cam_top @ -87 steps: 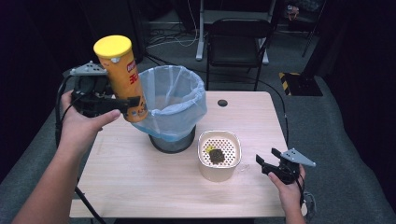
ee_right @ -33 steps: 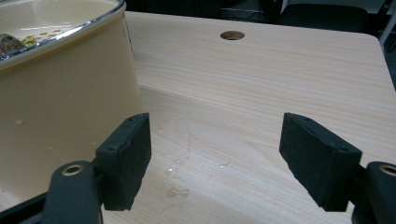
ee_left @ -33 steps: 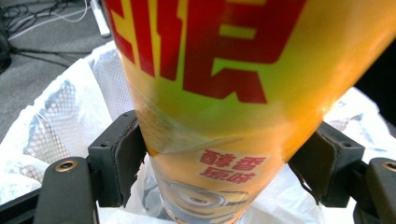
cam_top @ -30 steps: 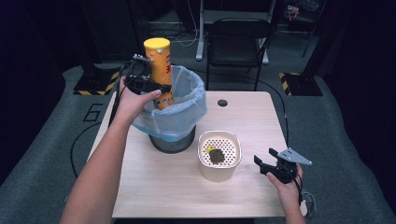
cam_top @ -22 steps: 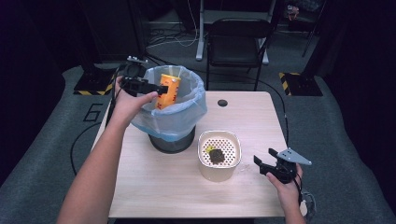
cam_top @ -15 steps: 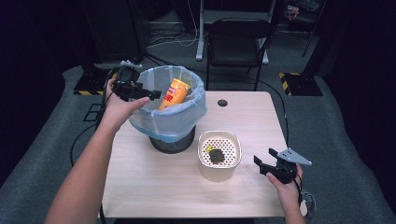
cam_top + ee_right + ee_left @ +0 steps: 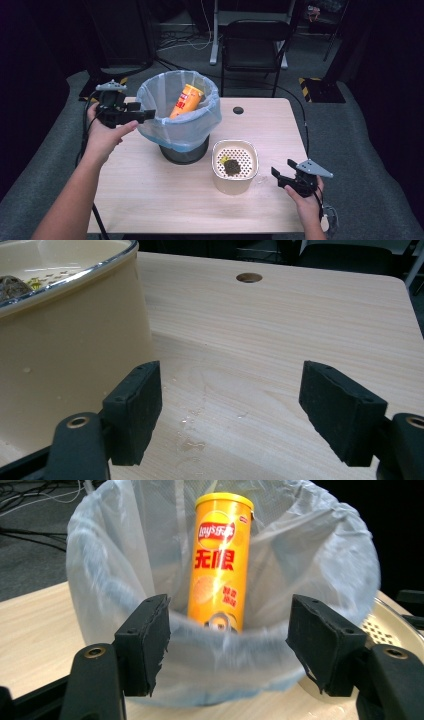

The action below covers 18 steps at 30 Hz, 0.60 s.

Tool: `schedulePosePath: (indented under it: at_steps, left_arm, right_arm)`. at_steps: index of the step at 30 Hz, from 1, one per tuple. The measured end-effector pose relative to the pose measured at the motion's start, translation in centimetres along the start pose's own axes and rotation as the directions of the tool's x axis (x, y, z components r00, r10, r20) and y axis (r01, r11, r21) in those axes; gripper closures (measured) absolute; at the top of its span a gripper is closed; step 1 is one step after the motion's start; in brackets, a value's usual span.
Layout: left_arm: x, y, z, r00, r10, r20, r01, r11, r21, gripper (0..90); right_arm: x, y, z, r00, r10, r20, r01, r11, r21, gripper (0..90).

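Observation:
An orange chip can [image 7: 186, 100] leans tilted inside the bin lined with a pale blue bag [image 7: 190, 130]. In the left gripper view the can [image 7: 220, 560] stands behind the bag's near rim [image 7: 100, 580]. My left gripper [image 7: 145, 116] hovers just left of the bin and points at it. Its jaws have just narrowed a little, and they stand open with nothing between them [image 7: 227, 645]. My right gripper [image 7: 281, 177] rests low at the table's right front, open and empty [image 7: 230, 405], beside a cream strainer bowl [image 7: 215, 155].
The cream bowl [image 7: 75, 325] holds a dark lump [image 7: 231, 166]. Water drops lie on the wooden table [image 7: 192, 442] by its base. A round hole [image 7: 238, 110] sits near the table's far edge. A black chair [image 7: 255, 37] stands behind the table.
The left gripper carried the can over the bin and let it go. The can dropped in and came to rest tilted. The left hand drew back to the left. The right hand stayed still.

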State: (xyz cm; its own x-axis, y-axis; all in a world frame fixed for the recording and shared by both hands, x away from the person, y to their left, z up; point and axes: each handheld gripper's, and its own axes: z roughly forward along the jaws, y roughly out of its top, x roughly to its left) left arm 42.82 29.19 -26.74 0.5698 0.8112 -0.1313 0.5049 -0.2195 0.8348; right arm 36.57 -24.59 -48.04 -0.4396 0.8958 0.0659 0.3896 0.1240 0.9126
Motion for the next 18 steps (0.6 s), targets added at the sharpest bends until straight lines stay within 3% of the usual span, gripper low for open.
schedulePosePath:
  at_steps: [5,10,13,18]
  left_arm:
    - [-0.2,-1.7,-1.8,0.9999,0.014,0.009,-0.013,0.9998,-0.017,34.8]
    - [0.0,-3.3,-2.5,0.9998,0.013,0.011,-0.013,0.9997,-0.021,35.8]
    - [0.4,-5.5,-2.7,1.0,0.0,0.004,0.0,0.9996,-0.027,36.0]
    - [1.7,-9.0,-1.6,0.9992,-0.033,-0.023,0.032,0.9991,-0.029,33.2]
  right_arm:
    - [0.1,0.0,0.0,1.0,0.0,-0.002,0.0,1.0,-0.003,24.9]
    - [0.2,0.1,0.0,1.0,-0.002,-0.002,0.002,1.0,-0.004,24.8]
    - [0.2,0.1,-0.1,1.0,-0.003,-0.001,0.003,1.0,-0.007,24.8]
    - [0.1,0.0,0.0,1.0,-0.007,0.0,0.007,1.0,0.004,24.8]
